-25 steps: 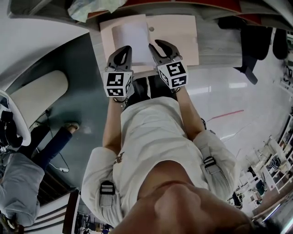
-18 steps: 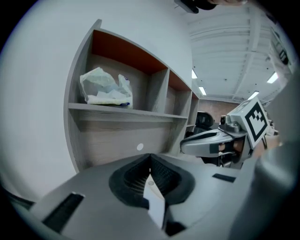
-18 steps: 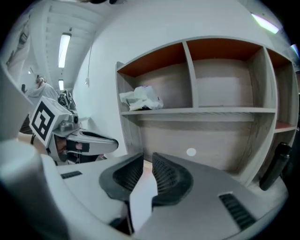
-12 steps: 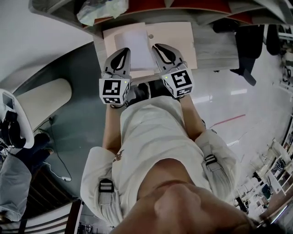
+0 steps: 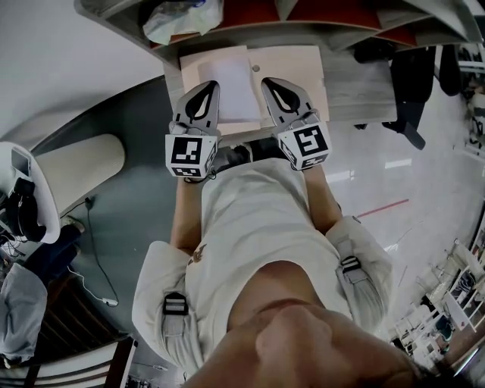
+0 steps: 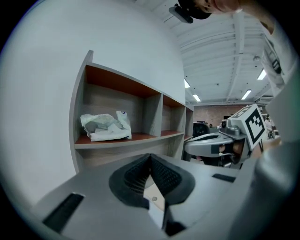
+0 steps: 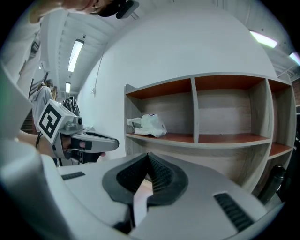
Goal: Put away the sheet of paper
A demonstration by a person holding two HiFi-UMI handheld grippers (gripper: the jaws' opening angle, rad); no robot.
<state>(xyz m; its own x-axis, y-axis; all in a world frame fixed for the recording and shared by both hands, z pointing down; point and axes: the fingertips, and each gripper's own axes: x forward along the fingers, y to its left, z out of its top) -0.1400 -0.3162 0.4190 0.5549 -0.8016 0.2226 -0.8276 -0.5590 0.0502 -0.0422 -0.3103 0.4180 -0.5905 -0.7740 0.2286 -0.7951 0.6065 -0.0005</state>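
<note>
**Head view and both gripper views, nearest to farthest.**

Nearest are the person's torso and forearms, one gripper in each hand. The left gripper (image 5: pixel 208 86) has its jaws pressed together at the tips, with nothing between the pads. The right gripper (image 5: pixel 270 82) has just been closing and its jaws also meet, empty.

Beyond and below both grippers is the grey table (image 5: pixel 356 83), on which lies a beige pad (image 5: pixel 292 76). The sheet of paper (image 5: pixel 227 89) lies flat on the left part of this pad. In the head view it shows between the two grippers, and neither one holds it.

Farthest is the shelf unit (image 7: pixel 196 108), with a crumpled bag (image 5: pixel 182 19) in its left compartment. The other compartments in view show nothing inside.

This arrangement fits either a sheet waiting to be lifted or a sheet just laid in its place.

**Hazards, as a judgement:**
- A thin sheet lying flat gives shut jaws no edge. Pads pushed across it would probably slide or crease it rather than catch it.
- Pressing on the sheet could also shift the pad underneath.
- If the sheet is carried to the shelf, a one-sided hold would let it droop and snag on the shelf's front edge.
</note>
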